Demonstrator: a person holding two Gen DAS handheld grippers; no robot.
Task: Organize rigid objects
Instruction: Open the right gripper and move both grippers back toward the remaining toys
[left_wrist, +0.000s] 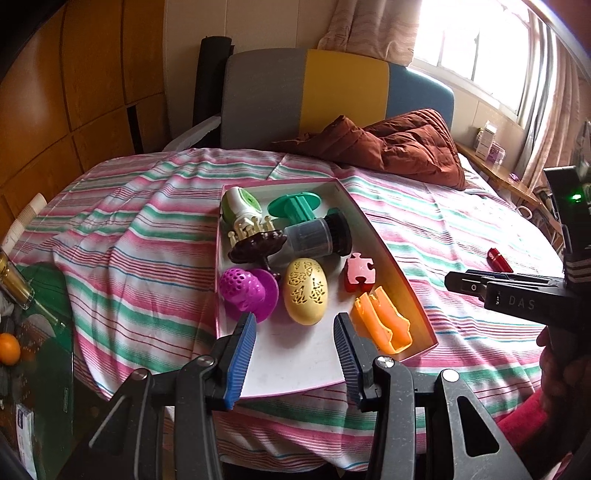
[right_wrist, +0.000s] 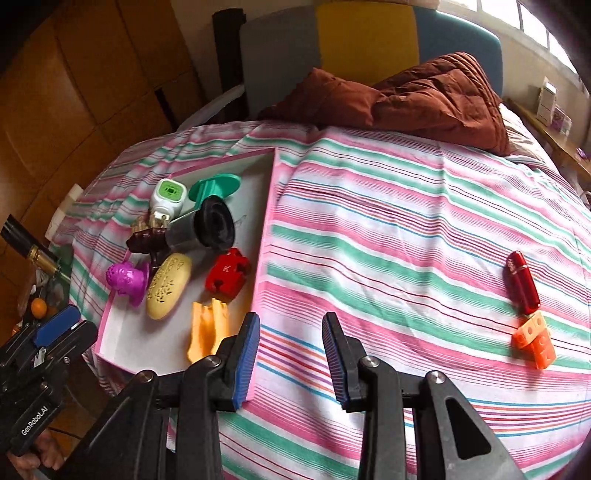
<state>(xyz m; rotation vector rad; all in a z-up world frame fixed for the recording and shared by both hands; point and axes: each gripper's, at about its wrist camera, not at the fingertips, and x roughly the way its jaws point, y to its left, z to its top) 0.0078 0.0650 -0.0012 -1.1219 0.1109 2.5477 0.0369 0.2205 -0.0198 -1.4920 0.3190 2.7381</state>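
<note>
Right wrist view shows the sorting nearly done but not finished: two pieces lie loose on the striped bedspread (right_wrist: 388, 229), a red capsule-shaped case (right_wrist: 522, 282) and, touching its near end, an orange block piece (right_wrist: 535, 341), both well apart from the pink-rimmed tray (right_wrist: 264, 236) to the left. That tray already carries the rest, among them a yellow egg-shaped shell (left_wrist: 306, 291), a purple perforated cup (left_wrist: 248, 291), a red puzzle-piece block (left_wrist: 359, 275), an orange channel piece (left_wrist: 382, 325), a grey-and-black cylinder (left_wrist: 317, 236) and a green spool (left_wrist: 295, 206). The right gripper (right_wrist: 290, 358) hovers over bare cloth just right of the tray's near corner, jaws apart and empty; the left gripper (left_wrist: 295, 362) hangs over the tray's bare near end, its jaws also spread with nothing between them. The step in hand looks like the fetch of a remaining piece. The next move probably calls for swinging the right gripper out to the right, lining its pads across the narrow width of the red case, and closing without nudging the orange block that rests against it.
</note>
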